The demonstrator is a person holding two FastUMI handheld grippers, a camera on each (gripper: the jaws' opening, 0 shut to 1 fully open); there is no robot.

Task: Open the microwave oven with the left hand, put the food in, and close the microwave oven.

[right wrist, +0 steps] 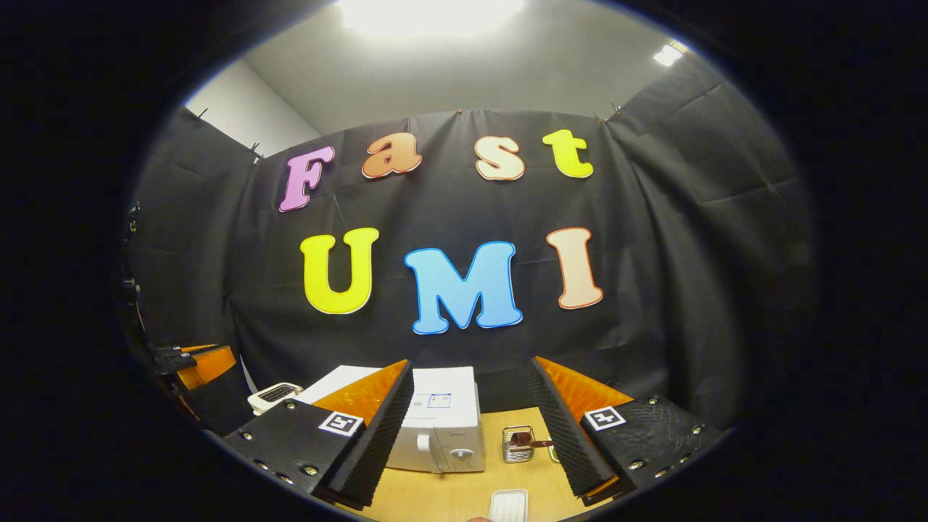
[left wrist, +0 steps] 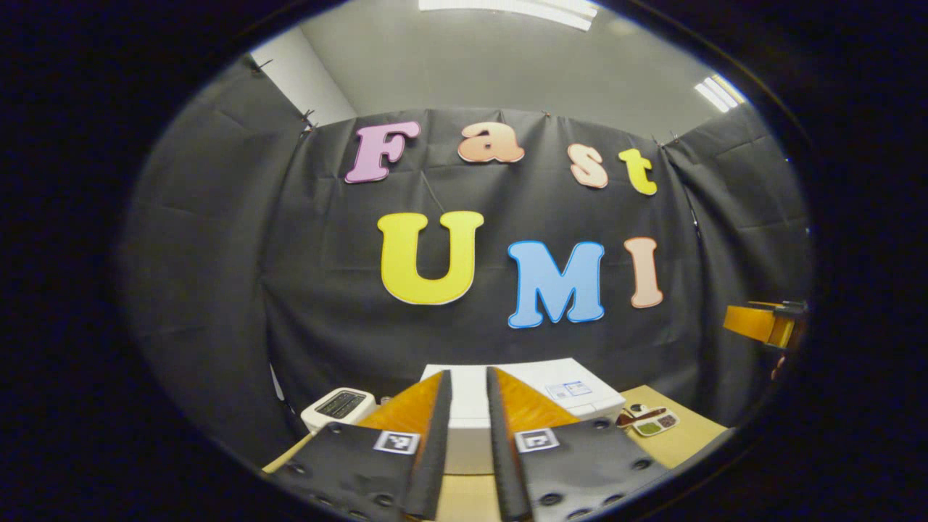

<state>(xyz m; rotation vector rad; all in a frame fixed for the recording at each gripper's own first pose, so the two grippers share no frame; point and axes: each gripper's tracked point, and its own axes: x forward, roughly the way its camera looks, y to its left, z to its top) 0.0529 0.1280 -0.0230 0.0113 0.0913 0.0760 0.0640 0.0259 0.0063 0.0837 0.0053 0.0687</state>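
both claws hover above the closed microwave [right wrist: 438, 428].

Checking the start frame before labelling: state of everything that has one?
microwave oven: door closed, upright on the table.
left gripper: fingers nearly together, holding nothing, raised in front of the oven.
right gripper: open wide, holding nothing, raised above the table.
small metal basket: upright beside the oven, something dark in it.
white tray: flat on the table, looks empty.
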